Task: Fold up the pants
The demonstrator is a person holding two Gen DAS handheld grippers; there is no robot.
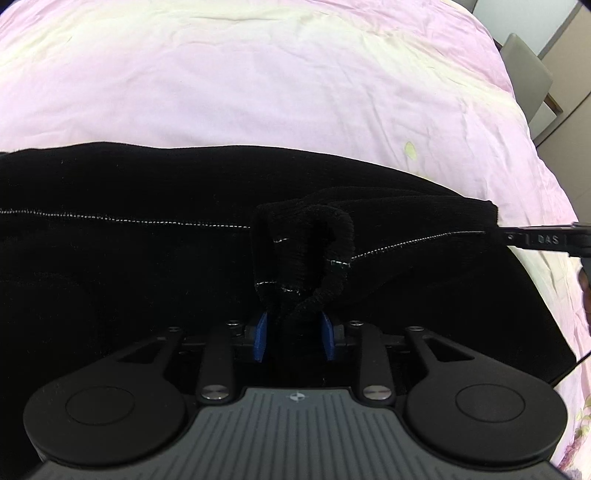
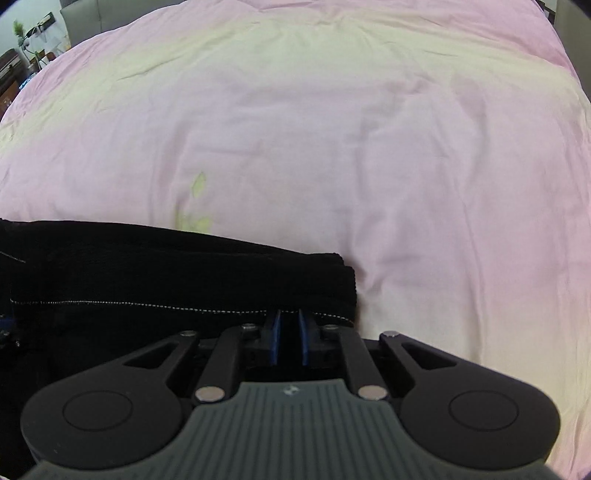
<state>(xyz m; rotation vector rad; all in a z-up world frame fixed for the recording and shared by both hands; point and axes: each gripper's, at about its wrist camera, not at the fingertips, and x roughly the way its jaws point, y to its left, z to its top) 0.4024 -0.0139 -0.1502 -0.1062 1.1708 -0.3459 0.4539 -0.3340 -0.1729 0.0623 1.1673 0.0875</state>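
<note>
Black ribbed pants (image 1: 129, 266) with a white stitch line lie across a pink bed sheet (image 1: 258, 81). In the left wrist view my left gripper (image 1: 295, 321) has a bunched, raised fold of the pants' edge (image 1: 306, 251) filling the gap between its blue pads (image 1: 263, 334), which press on it. A finger of my right gripper (image 1: 532, 240) comes in from the right edge at the pants' corner. In the right wrist view my right gripper (image 2: 289, 317) is closed to a narrow slit on the pants (image 2: 147, 266) near their right end, just below the stitch line.
The pink sheet (image 2: 369, 129) stretches far beyond the pants, with a small yellow-green print (image 2: 197, 184) near the cloth. A grey chair (image 1: 528, 74) stands past the bed's right edge. Shelves with a plant (image 2: 22, 33) stand beyond the far left corner.
</note>
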